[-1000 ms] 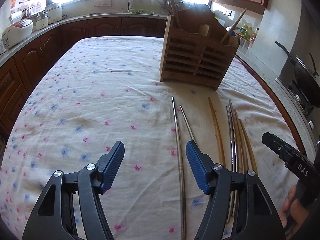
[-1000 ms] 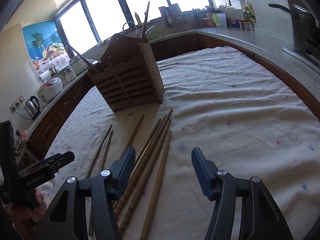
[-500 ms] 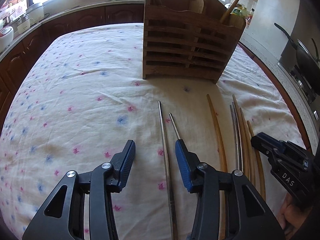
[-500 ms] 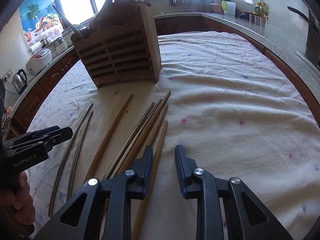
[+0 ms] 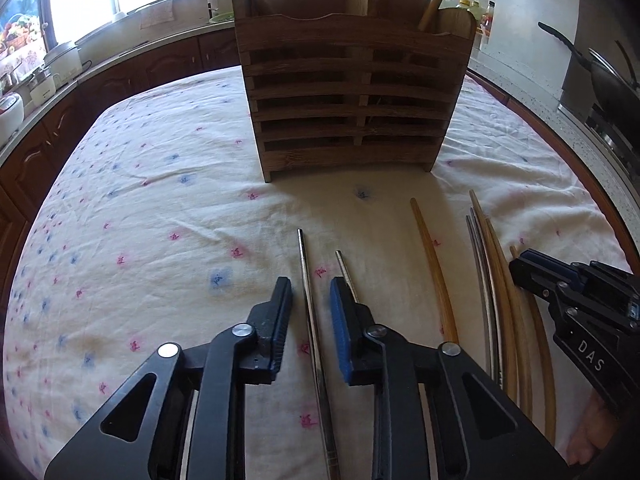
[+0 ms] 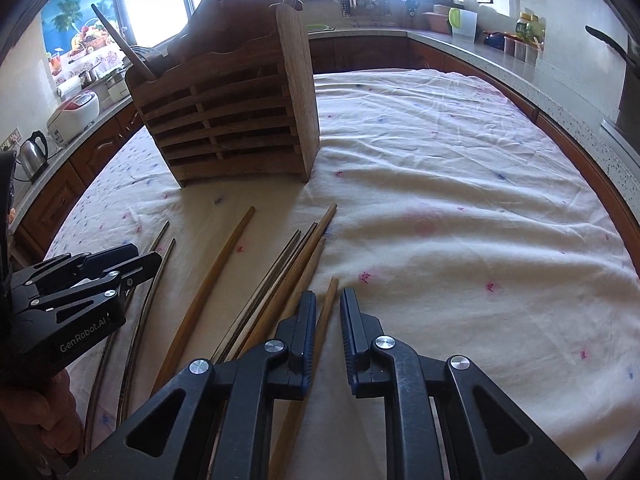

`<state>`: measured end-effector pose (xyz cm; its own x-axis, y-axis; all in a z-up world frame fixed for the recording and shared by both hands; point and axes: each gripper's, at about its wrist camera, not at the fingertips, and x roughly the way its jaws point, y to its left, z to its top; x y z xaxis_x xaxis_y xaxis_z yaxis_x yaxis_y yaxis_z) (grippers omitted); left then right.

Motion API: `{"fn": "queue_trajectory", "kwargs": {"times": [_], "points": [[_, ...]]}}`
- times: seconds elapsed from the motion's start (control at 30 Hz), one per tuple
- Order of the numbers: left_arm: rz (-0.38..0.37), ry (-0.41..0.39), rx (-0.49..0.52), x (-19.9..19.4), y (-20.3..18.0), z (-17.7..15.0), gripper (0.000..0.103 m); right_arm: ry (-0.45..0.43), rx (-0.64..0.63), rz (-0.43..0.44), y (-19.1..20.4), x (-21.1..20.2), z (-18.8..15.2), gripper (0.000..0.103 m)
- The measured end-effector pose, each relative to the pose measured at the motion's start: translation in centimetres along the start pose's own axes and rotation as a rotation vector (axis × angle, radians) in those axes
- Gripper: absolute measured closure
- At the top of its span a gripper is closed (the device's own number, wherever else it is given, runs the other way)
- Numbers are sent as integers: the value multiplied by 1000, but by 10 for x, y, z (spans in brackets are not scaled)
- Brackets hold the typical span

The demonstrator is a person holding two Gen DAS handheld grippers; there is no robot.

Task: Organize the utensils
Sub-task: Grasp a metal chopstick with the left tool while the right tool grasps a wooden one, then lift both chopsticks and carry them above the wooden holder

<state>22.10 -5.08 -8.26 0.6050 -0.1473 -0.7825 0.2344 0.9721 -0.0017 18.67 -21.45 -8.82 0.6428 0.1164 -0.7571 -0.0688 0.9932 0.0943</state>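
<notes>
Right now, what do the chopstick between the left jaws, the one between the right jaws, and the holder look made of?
Left gripper's chopstick: apparently stainless steel, thin, grey, glinting. Right gripper's chopstick: wood or bamboo, matte tan; which one is unclear. Utensil holder: dark slatted wood, visible grain, worn-looking.

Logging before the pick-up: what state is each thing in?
left gripper: jaws just closing around metal chopstick, not yet pinching
right gripper: jaws just closing around wooden chopstick, not yet pinching
wooden holder: upright, utensils inside
loose chopsticks: flat on tablecloth
</notes>
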Motion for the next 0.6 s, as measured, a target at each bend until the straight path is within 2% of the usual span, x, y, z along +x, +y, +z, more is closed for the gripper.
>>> {"fn": "queue_trajectory", "kwargs": {"times": [0.07,0.3,0.43,0.6], "points": [[-11,3,2,-2,-1,-2,97,0,-6,-1,1,0,0,93],[-132,43,-97,-18,20,-13,99,3,56,62,-8,-4,-3,97],[-188,18,-147,-40,35,-18,99,-13,92,120,-8,-17,-7,98],[-250,-60,-189,-79,46,-16,99,-81,115,164,-10,-50,-3,98]]}}
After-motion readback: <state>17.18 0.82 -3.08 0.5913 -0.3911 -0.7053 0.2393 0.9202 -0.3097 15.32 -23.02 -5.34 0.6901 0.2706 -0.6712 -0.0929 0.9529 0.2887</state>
